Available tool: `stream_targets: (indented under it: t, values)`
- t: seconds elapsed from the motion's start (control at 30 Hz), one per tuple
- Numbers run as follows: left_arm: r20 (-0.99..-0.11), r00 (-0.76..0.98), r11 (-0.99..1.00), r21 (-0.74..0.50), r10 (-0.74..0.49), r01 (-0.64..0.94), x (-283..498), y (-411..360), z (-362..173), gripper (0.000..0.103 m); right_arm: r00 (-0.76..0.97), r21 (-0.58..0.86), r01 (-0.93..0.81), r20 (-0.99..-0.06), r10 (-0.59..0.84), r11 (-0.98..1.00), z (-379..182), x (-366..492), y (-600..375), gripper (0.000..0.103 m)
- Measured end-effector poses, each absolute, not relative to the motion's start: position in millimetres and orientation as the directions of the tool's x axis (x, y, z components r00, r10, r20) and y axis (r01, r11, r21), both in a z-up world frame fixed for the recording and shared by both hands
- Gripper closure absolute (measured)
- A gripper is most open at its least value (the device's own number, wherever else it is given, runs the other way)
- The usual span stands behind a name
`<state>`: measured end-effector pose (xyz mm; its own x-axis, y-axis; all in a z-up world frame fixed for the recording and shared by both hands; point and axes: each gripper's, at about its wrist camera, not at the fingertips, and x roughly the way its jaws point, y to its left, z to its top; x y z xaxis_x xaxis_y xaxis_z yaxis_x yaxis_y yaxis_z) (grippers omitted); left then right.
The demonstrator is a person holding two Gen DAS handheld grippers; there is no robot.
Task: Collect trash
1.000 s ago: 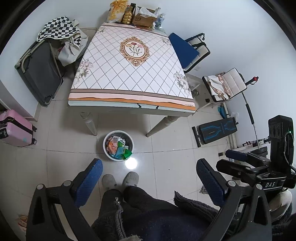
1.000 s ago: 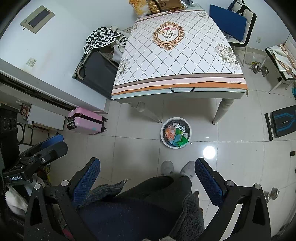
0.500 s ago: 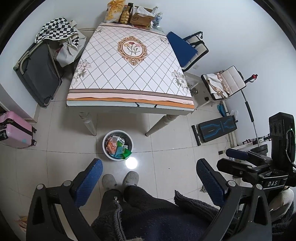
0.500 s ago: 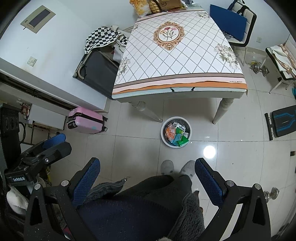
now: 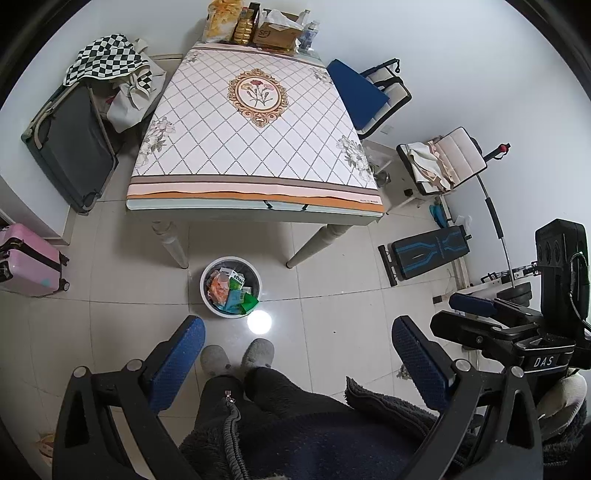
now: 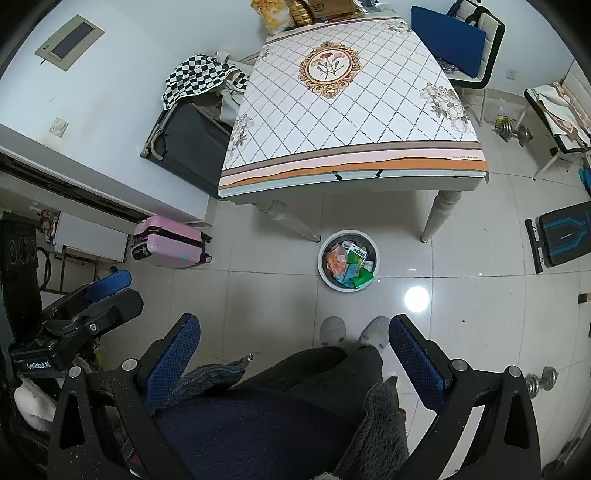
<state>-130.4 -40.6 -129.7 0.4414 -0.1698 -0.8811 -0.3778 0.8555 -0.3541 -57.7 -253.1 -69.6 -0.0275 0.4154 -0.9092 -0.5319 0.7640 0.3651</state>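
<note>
Big tiled floor everywhere, shiny, with one bright spot of light just beside the bin. Then a big table standing on the floor, covered with a cloth of diamond lines and a flower picture in the middle; bags and a box crowded along its far edge. Dark suitcase leaning by the table's left edge, with a checkered cloth draped over the top. Blue chair at the table's far right corner, and a white chair further right by the wall. Black and blue bench lying flat on the floor near the right wall. Pink suitcase on the floor well to the left. Dark fuzzy clothes and two grey slippers at the bottom, toes pointing at the bin. Left gripper held high over the floor, spread wide, nothing between the blue pads. Right gripper also up high, spread wide, holding nothing. Round white trash bin sitting on the floor just past the table's near edge, between the two front legs, closer to the left one. Inside the bin, a heap of trash: orange, green and white wrappers and small boxes, all within the rim.
</note>
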Motion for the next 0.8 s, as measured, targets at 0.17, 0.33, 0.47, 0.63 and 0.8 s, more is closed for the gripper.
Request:
stream_targets:
  t: [0.17, 0.33, 0.47, 0.63, 0.8]
  values:
    - [-0.880, 0.443, 0.856, -0.357, -0.172, -0.375, -128.9, -40.7, -129.6, 0.000, -0.026, 0.364, -0.530, -0.910, 0.414, 0.766, -68.6, -56.7, -254.9, 0.000]
    - [-0.879, 0.444, 0.856, -0.358, -0.174, -0.372, -128.8, -40.9, -129.5, 0.000, -0.026, 0.364, -0.531, -0.910, 0.414, 0.765, -68.3, -56.1, -256.0, 0.000]
    - [-0.879, 0.444, 0.857, -0.359, -0.176, -0.371, -127.4, -41.6, -128.9, 0.000, -0.027, 0.364, -0.531, -0.910, 0.414, 0.765, -68.3, -56.1, -255.9, 0.000]
    - [-0.878, 0.443, 0.856, -0.361, -0.178, -0.370, -126.7, -42.5, -128.2, 0.000, -0.029, 0.366, -0.531, -0.909, 0.415, 0.764, -68.2, -55.1, -255.6, 0.000]
    - [-0.878, 0.444, 0.856, -0.361, -0.178, -0.371, -126.0, -42.5, -128.5, 0.000, -0.033, 0.367, -0.531, -0.910, 0.414, 0.764, -69.0, -53.0, -256.2, 0.000]
